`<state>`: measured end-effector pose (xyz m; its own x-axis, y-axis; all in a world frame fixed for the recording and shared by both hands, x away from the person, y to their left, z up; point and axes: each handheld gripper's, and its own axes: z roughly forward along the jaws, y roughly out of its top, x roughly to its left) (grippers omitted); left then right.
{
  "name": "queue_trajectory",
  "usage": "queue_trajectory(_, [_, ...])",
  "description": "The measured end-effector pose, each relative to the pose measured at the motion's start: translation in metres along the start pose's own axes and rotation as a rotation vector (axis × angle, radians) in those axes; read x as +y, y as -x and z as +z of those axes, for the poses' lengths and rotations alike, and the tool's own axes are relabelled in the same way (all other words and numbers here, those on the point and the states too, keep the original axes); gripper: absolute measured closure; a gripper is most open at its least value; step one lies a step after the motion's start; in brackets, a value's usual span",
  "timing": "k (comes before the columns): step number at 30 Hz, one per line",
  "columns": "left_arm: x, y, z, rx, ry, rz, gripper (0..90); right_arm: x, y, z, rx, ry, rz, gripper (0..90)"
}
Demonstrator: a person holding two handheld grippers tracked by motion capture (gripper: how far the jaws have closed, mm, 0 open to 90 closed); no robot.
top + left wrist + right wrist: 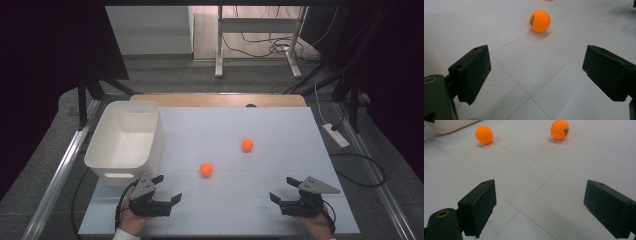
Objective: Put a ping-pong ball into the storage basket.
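Left gripper [169, 188]: fingers wide apart, empty, just right of the bin [125, 141].
Right gripper [283, 189]: fingers wide apart, empty.
Near ball [206, 169]: on bench [280, 125], right of bin.
Far ball [247, 145]: farther right, clear path.

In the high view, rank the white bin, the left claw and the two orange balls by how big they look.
1. White bin, by far the largest.
2. Left claw, open and holding nothing.
3. The near orange ball and the far orange ball look alike; I won't rank them.

Ball [540, 21] print too small, perhaps lettering; far ball cut off.
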<state>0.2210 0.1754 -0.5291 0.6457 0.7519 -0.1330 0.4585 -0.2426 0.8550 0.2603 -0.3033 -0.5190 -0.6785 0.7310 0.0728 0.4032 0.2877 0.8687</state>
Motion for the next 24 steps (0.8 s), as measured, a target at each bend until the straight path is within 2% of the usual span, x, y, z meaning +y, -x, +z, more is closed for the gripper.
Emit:
queue_trajectory(8, [0.002, 0.001, -0.001, 0.003, 0.008, -0.014, 6.7, -0.001, 0.002, 0.000, -0.003, -0.001, 0.010, 11.3])
queue_trajectory(10, [0.002, 0.000, 0.000, -0.002, -0.002, -0.019, 5.6, 0.000, 0.002, 0.000, -0.010, 0.000, 0.004, 11.7])
queue_trajectory(11, [0.002, 0.001, -0.001, -0.006, -0.008, -0.038, 5.3, 0.001, 0.001, 0.001, -0.013, -0.006, 0.002, 11.7])
queue_trajectory(13, [0.002, 0.002, -0.002, 0.003, -0.011, -0.031, 5.2, 0.002, 0.001, 0.003, -0.013, -0.013, -0.002, 11.7])
queue_trajectory(14, [0.002, 0.003, -0.003, 0.013, -0.012, -0.022, 5.2, 0.002, -0.001, 0.005, -0.012, -0.016, -0.006, 11.7])
queue_trajectory(17, [0.002, 0.005, -0.004, 0.007, -0.007, -0.027, 5.2, 0.002, -0.008, 0.005, -0.006, -0.021, -0.020, 11.7])
queue_trajectory(24, [0.002, -0.001, -0.005, 0.004, -0.003, -0.040, 5.4, 0.007, -0.013, 0.007, -0.002, -0.007, -0.006, 11.7])
